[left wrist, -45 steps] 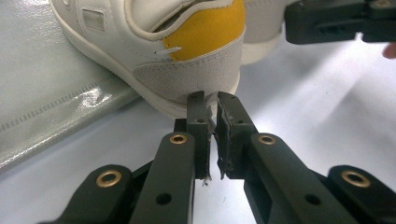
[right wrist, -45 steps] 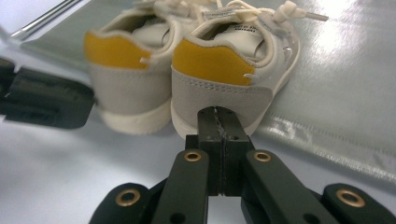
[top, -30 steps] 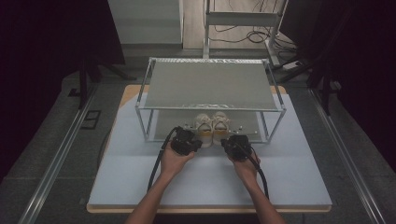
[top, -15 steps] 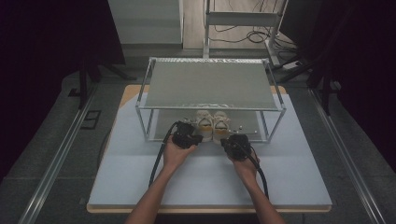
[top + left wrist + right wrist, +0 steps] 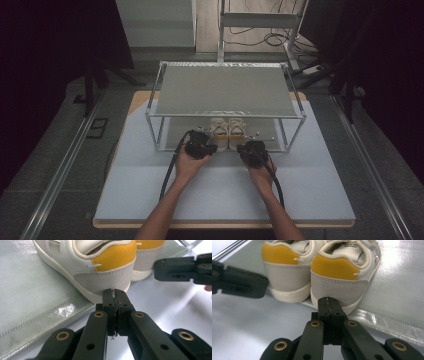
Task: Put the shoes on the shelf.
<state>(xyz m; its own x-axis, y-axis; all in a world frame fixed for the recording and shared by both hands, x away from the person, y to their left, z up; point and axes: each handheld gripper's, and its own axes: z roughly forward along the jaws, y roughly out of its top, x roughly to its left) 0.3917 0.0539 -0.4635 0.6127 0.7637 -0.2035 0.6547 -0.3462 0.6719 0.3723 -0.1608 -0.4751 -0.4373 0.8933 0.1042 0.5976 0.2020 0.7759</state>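
Right, the pair of shoes (image 5: 228,131) sits at the centre of the high view, side by side on the lower shelf (image 5: 175,137) of the metal rack (image 5: 227,90), heels with yellow tabs facing me. In my left gripper view the left shoe (image 5: 100,267) takes up the upper middle of the frame, its grey heel panel and white sole just beyond my jaw tips; whether they touch the sole I cannot tell. My left gripper (image 5: 114,293) is clenched tight, pads pressed together on nothing. Over in my right gripper view, the right shoe (image 5: 342,272) stands upper centre with its partner to its left. My right gripper (image 5: 329,301) is clamped empty too, tips right at the heel's sole. Both shoes rest on a shiny grey mat (image 5: 397,290). The rack stands on the pale table (image 5: 220,190).
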